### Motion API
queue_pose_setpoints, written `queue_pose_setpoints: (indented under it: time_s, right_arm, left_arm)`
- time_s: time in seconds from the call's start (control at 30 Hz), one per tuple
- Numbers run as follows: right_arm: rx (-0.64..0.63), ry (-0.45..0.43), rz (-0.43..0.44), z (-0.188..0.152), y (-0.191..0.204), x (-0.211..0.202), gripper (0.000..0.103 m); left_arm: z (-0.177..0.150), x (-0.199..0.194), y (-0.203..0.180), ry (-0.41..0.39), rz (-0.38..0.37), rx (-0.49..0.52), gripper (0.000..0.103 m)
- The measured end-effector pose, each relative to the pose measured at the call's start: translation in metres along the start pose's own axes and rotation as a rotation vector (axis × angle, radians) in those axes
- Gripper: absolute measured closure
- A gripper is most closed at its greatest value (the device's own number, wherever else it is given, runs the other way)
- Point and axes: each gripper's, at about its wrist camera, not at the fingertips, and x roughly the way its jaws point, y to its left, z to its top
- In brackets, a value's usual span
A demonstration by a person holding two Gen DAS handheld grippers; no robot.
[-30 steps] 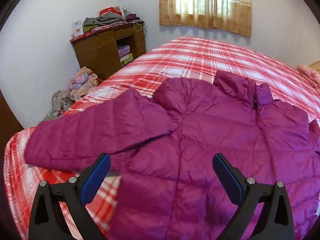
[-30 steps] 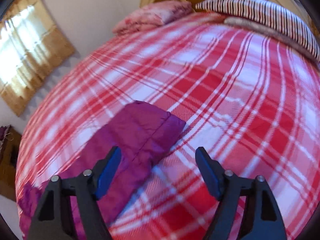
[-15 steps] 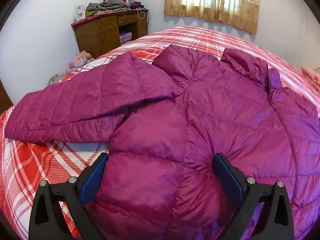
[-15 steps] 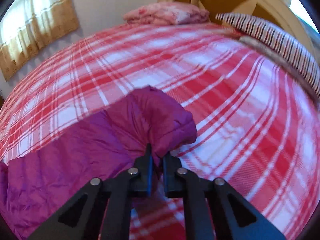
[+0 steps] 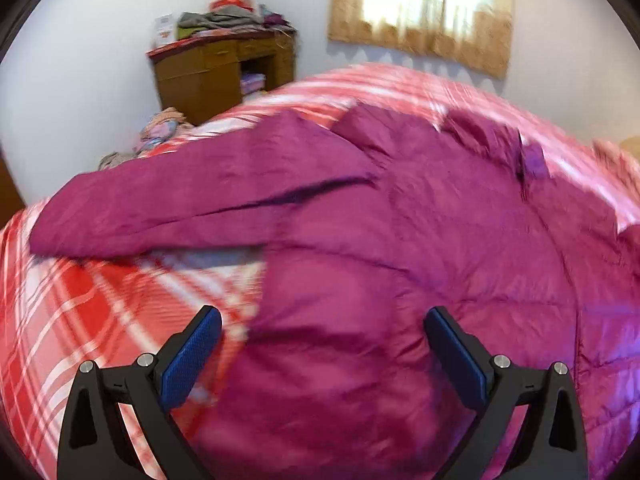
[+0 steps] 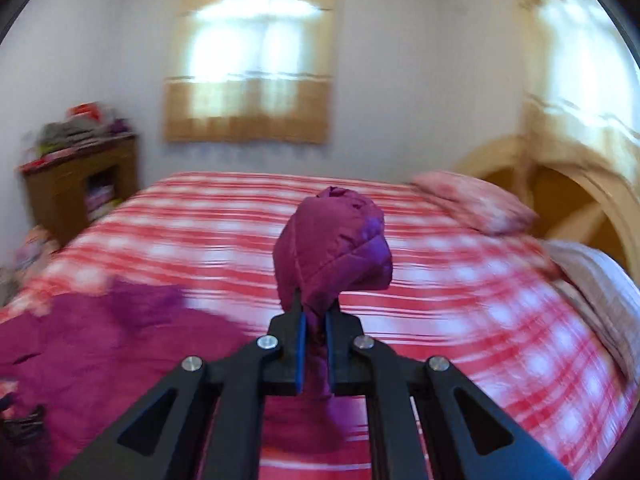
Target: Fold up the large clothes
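Observation:
A magenta puffer jacket (image 5: 400,240) lies spread on the red plaid bed (image 5: 80,288), one sleeve (image 5: 180,204) stretched out to the left. My left gripper (image 5: 322,356) hovers open just above the jacket's lower left edge, nothing between its blue pads (image 5: 192,356). In the right wrist view my right gripper (image 6: 314,336) is shut on the cuff end of the other sleeve (image 6: 334,248), which bunches up above the fingertips, lifted off the bed (image 6: 480,320). The jacket body (image 6: 100,340) lies below to the left.
A wooden desk (image 5: 216,72) piled with clothes stands by the far wall, with a heap of clothes (image 5: 160,128) on the floor beside it. A curtained window (image 6: 252,80) is behind the bed. A pink pillow (image 6: 476,204), striped bedding (image 6: 596,280) and the headboard (image 6: 580,196) are at right.
My right gripper closed on the sleeve cuff, then lifted it high off the bed while rolling and swinging toward the window. My left gripper moved lower toward the jacket's left edge, still open.

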Motion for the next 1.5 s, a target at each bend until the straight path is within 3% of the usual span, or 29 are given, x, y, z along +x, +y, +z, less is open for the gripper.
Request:
queue_pose_setpoints:
  time_s: [0.07, 0.17, 0.4, 0.5, 0.57, 0.6, 0.7, 0.77, 0.83, 0.9, 1.0, 1.03, 1.13, 1.2, 1.3, 1.5]
  right_arm:
    - [-0.028, 0.011, 0.094, -0.005, 0.048, 0.006, 0.093]
    - [-0.076, 0.051, 0.223, -0.028, 0.128, 0.026, 0.093]
    - [-0.117, 0.180, 0.401, -0.086, 0.234, 0.090, 0.093]
    - [-0.103, 0.234, 0.490, -0.095, 0.250, 0.102, 0.075]
    - [-0.095, 0.258, 0.511, -0.094, 0.248, 0.099, 0.035]
    - [-0.073, 0.244, 0.528, -0.091, 0.244, 0.092, 0.033]
    - [-0.032, 0.177, 0.547, -0.077, 0.215, 0.068, 0.036]
    - [-0.033, 0.136, 0.477, -0.067, 0.191, 0.062, 0.066]
    - [-0.036, 0.134, 0.371, -0.062, 0.165, 0.065, 0.073]
    - [-0.010, 0.162, 0.265, -0.065, 0.127, 0.078, 0.073]
    - [0.064, 0.263, 0.123, -0.084, 0.079, 0.112, 0.071]
    - [0.094, 0.293, 0.116, -0.093, 0.070, 0.122, 0.071]
    - [0.127, 0.353, 0.121, -0.119, 0.063, 0.139, 0.071]
    - [0.113, 0.360, 0.125, -0.129, 0.068, 0.142, 0.071]
    - [0.087, 0.353, 0.118, -0.133, 0.072, 0.139, 0.070]
    - [0.106, 0.352, 0.145, -0.137, 0.064, 0.139, 0.069]
  left_arm:
    - [-0.003, -0.005, 0.018, -0.023, 0.012, -0.048, 0.001]
    - [-0.010, 0.008, 0.033, 0.015, -0.001, -0.074, 0.001]
    - [-0.021, 0.005, 0.024, -0.049, 0.018, -0.043, 0.001]
    - [-0.022, 0.004, 0.025, -0.055, 0.011, -0.048, 0.001]
    - [-0.021, 0.004, 0.024, -0.055, 0.016, -0.044, 0.001]
    - [-0.023, 0.004, 0.024, -0.055, 0.018, -0.043, 0.001]
    - [-0.024, 0.004, 0.024, -0.053, 0.016, -0.043, 0.001]
    - [-0.024, 0.004, 0.023, -0.047, 0.016, -0.041, 0.001]
    - [-0.020, 0.003, 0.023, -0.022, 0.013, -0.032, 0.001]
    - [-0.011, -0.004, 0.021, -0.004, -0.013, -0.003, 0.001]
    - [0.013, -0.035, 0.010, -0.121, 0.010, 0.043, 0.001]
    - [0.029, -0.046, 0.002, -0.169, -0.001, 0.048, 0.001]
    - [0.063, -0.047, -0.019, -0.206, -0.023, 0.043, 0.001]
    - [0.087, -0.024, -0.041, -0.177, 0.027, 0.064, 0.001]
    - [0.096, 0.024, -0.057, -0.081, 0.098, 0.033, 0.001]
    - [0.060, 0.087, -0.079, 0.045, 0.234, 0.102, 0.001]
